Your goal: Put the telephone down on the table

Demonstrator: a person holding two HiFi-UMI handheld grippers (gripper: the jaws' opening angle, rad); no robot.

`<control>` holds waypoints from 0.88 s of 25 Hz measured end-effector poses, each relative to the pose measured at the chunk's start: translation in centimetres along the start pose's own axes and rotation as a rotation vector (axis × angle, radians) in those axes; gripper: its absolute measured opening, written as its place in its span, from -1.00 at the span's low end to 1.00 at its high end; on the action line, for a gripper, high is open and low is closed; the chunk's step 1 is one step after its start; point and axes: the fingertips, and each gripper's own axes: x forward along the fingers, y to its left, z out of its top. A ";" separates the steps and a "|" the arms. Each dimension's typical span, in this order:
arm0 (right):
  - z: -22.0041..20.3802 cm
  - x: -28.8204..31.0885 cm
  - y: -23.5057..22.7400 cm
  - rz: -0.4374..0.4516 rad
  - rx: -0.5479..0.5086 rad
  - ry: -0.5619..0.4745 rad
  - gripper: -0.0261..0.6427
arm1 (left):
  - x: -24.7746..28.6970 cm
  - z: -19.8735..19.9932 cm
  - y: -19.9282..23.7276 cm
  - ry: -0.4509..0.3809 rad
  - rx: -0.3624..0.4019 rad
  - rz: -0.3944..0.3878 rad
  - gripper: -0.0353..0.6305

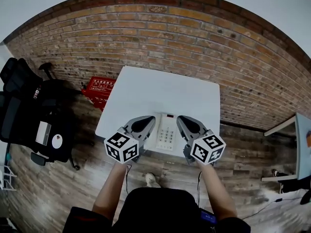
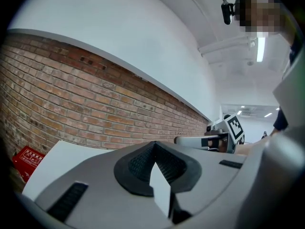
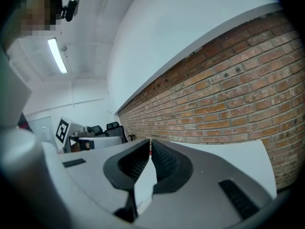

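Judging by how things lie, the job looks all but finished: the telephone (image 1: 166, 132) sits flat on the white table (image 1: 160, 89), at the 6 o'clock edge of the tabletop nearest the person, keypad up. Nothing is lifting or gripping it.

The left gripper (image 1: 149, 120) hovers at the telephone's 9 o'clock, and the right gripper (image 1: 181, 119) at its 3 o'clock. Both angle inward so their tips point towards the set's far end at 12 o'clock. From the head view they overlap the telephone's sides, and I cannot tell whether either one touches it.

In its own view, the left gripper (image 2: 153, 144) has its ribbed pads pressed together with nothing between them. The right gripper (image 3: 150, 143) is likewise closed on itself, with only a hairline gap between its pads and no object in it. Both cameras look out over the tabletop to the brick wall (image 1: 160, 33) beyond, and each catches the other gripper's marker cube off to the side.

Whether the handset is seated on its cradle is hidden under the left gripper. What remains, as I read it, is only to draw both grippers back towards 6 o'clock, clear of the set. A black office chair (image 1: 34, 115) stands at the table's 9 o'clock and a red crate (image 1: 98, 89) on the floor at about 10 o'clock, both well apart from the work
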 end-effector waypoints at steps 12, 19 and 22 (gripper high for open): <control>-0.2 -4.1 1.4 0.047 -0.059 -0.001 -0.85 | -0.9 -0.8 -4.2 -0.012 0.009 0.077 -0.87; -0.1 -7.5 2.2 0.070 -0.074 -0.015 -0.86 | -1.3 -0.8 -7.9 -0.044 -0.005 0.078 -0.87; -0.2 -9.1 2.0 0.073 -0.081 -0.009 -0.86 | -1.2 -1.0 -9.6 -0.044 -0.002 0.082 -0.87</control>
